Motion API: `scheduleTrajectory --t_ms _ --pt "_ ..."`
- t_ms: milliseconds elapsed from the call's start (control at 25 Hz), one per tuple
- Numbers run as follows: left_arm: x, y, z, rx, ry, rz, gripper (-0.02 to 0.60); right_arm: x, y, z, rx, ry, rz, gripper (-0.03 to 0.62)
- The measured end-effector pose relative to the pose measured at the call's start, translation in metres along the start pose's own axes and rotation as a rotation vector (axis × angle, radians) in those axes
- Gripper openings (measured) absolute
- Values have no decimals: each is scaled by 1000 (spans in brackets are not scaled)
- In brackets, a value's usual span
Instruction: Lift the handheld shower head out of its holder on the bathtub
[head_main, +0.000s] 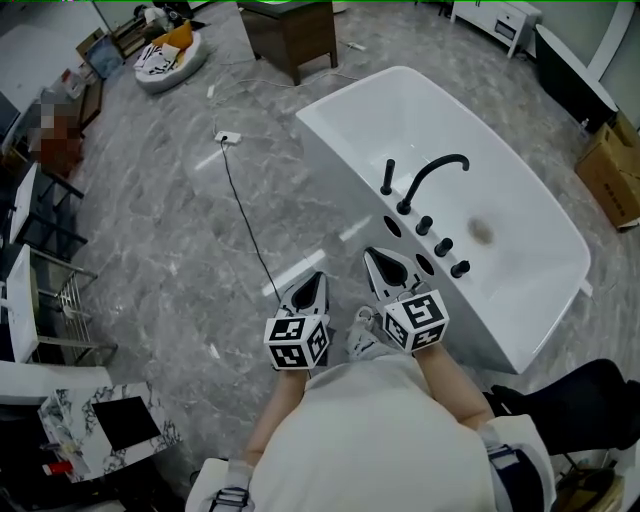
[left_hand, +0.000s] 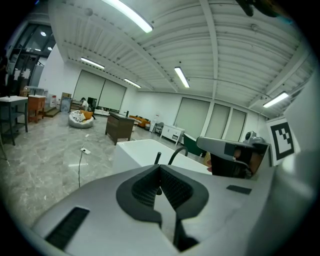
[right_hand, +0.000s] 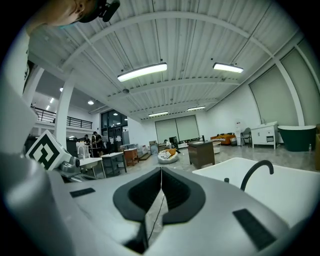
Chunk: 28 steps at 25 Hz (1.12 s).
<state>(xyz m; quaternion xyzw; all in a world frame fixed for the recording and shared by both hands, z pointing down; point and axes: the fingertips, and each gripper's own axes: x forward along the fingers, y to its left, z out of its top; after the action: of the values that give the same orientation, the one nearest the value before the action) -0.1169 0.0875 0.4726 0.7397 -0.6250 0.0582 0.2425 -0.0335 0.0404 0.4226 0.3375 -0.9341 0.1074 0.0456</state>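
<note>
Approach: left gripper (head_main: 312, 285) and right gripper (head_main: 385, 268), both closed and empty, hang beside the bathtub (head_main: 450, 110), presumably pre-grasp. The handheld shower head (head_main: 387, 177) stands holstered on its near rim, untouched.

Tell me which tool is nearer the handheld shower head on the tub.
Right. The right tool is at the near rim of the bathtub, short of the shower head; the left tool hangs over the floor beside it, farther away.
</note>
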Motion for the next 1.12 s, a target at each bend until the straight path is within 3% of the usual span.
scheduleTrajectory --t_ms 720,1120 --pt "154 26 72 -10 -9 -16 20 100 -122 27 -30 2 3 20" --pt "208 27 70 -11 68 -36 20 124 -182 24 2 8 -80 21"
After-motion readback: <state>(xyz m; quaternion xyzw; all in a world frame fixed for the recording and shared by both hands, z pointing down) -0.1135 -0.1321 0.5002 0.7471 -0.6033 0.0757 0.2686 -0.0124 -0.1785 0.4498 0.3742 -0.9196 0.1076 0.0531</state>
